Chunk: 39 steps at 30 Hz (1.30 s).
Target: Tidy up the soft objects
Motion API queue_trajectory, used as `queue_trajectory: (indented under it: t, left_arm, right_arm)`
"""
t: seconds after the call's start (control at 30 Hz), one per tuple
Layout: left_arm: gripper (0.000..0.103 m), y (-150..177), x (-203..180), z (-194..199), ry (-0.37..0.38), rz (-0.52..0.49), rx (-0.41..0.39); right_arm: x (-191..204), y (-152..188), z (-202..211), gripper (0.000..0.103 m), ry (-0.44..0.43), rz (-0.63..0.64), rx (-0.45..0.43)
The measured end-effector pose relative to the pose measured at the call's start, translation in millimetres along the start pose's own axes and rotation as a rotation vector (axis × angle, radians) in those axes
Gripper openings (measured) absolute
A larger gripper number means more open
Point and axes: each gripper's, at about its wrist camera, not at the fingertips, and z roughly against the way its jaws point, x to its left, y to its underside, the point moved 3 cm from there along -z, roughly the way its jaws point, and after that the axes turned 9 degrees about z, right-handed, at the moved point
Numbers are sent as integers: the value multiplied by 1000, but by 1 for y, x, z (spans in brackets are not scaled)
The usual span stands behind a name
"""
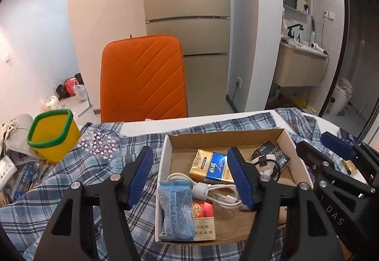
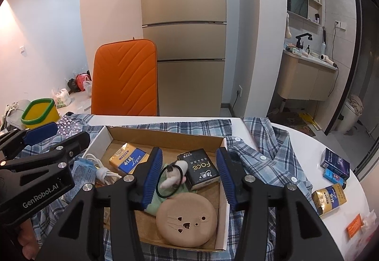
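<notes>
Plush toy lies in cardboard box, near corner, beside green cloth. Right claw spread above, left claw likewise, both empty. Lower straight, pinch plush middle, avoid hair tie.

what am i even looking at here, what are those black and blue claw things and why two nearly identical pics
The claws are hand-held grippers; a person holds one in each hand, with no robot arm. Each carries a wide-angle camera looking along its two blue-padded fingers, so you get two views of the same table.

In the left camera's picture the left gripper is open and holds nothing. In the right camera's picture the right gripper is open and empty too.

Both hover over a cardboard box resting on a plaid shirt. In the box lie a gold-and-blue pack, a white cable, a black pack, a tissue pack and a tan round plush.
</notes>
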Motion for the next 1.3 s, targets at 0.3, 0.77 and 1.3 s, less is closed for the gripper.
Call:
queue_trajectory:
  t: [0.3,0.77,1.3]
  left_arm:
    - [98,-8,4,31,27,26,-190]
    - [103,-22,6,116,53,37,-440]
    - [103,-4,18,231,84,45,-619]
  right_arm:
    - [-10,-3,26,50,38,-7,-68]
    - [-21,-22,119,89,132,13,-360]
    - [-6,-22,269,103,146,6,-589]
